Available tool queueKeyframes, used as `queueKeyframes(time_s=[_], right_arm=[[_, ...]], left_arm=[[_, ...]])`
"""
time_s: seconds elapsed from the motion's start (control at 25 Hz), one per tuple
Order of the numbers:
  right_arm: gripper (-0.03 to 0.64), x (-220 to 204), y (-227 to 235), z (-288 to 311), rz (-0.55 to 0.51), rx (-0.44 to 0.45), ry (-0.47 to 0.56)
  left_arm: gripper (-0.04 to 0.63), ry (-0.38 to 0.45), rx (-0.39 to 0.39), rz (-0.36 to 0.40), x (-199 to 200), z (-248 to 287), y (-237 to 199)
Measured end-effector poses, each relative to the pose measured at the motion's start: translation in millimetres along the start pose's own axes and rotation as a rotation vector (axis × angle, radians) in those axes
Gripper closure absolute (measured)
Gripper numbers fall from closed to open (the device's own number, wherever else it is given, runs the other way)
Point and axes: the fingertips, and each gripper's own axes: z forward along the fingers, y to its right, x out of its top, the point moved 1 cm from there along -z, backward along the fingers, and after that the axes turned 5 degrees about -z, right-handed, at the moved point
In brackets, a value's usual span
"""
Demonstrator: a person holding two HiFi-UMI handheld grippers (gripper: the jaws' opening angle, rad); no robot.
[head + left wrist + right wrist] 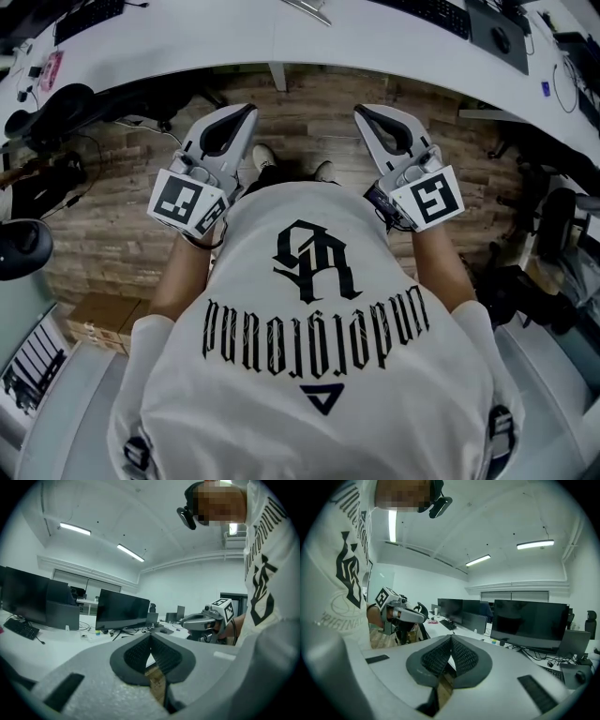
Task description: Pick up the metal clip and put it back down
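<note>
My left gripper [246, 112] and right gripper [362, 113] hang at my waist, jaws pressed together on nothing, short of the desk [234, 37]; I see no clip in any view, so the pick isn't begun and I must find it first.

The right hand-held gripper [451, 639] has its ribbed dark pads pressed tip to tip, with nothing between them. A large dark monitor [528, 623] stands on the white desk [436, 629]. Left of the monitor lies a keyboard [447, 624]. Farther left of it, the left hand-held gripper [418, 616] hangs beside the person's white printed shirt [342, 573]. Wooden floor [444, 686] shows through the gap under the pads.
</note>
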Motion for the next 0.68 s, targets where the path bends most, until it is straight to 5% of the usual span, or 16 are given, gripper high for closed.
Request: queueKeyframes(time_s=[0.68], right_arm=[[0.603, -36.1, 16.6, -115.7, -0.005, 0.074, 0.054]], left_arm=[[0.583, 0.019, 0.093, 0.005, -16.2, 33.1, 112.1]])
